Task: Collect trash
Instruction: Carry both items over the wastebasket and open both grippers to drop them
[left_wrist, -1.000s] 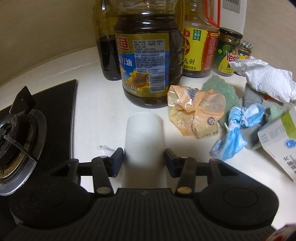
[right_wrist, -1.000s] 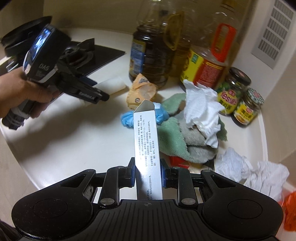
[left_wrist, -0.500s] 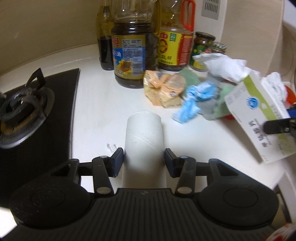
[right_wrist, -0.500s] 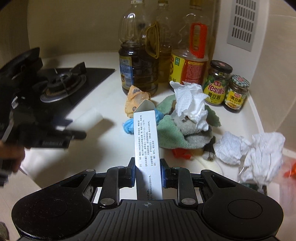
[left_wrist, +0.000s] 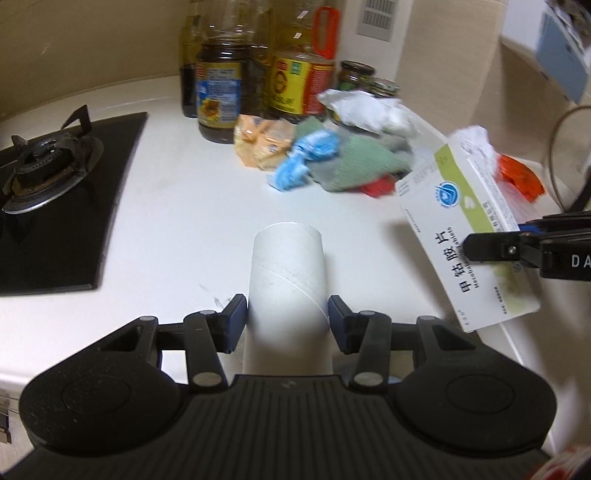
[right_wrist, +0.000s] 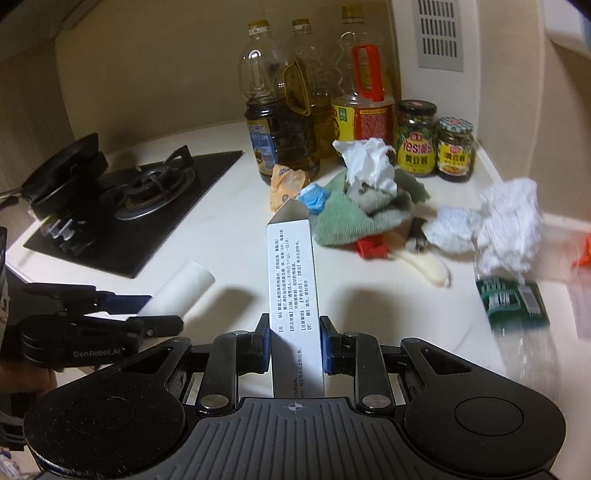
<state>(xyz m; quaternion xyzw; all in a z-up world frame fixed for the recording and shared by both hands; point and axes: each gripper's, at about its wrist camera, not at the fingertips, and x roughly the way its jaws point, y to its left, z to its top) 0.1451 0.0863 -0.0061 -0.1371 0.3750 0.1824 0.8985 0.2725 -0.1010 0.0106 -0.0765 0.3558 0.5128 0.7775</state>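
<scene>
My left gripper (left_wrist: 287, 320) is clamped on the cardboard tube (left_wrist: 287, 291) and my right gripper (right_wrist: 294, 345) pinches the pill box (right_wrist: 293, 280), both lifted clear of the counter (left_wrist: 192, 206). I judge I should carry them level with steady grips, since more trash waits: tissue (right_wrist: 369, 166) at twelve o'clock, crumpled paper (right_wrist: 509, 221) at two.

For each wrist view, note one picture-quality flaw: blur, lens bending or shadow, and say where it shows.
Left wrist view: the oil bottles and crumpled tissue are smeared, while the cardboard tube in the tongs stays sharp. Right wrist view: the plastic bottle at the right edge is blurred, the fisheye curves the counter edge, and the medicine box casts soft shadows.
</scene>
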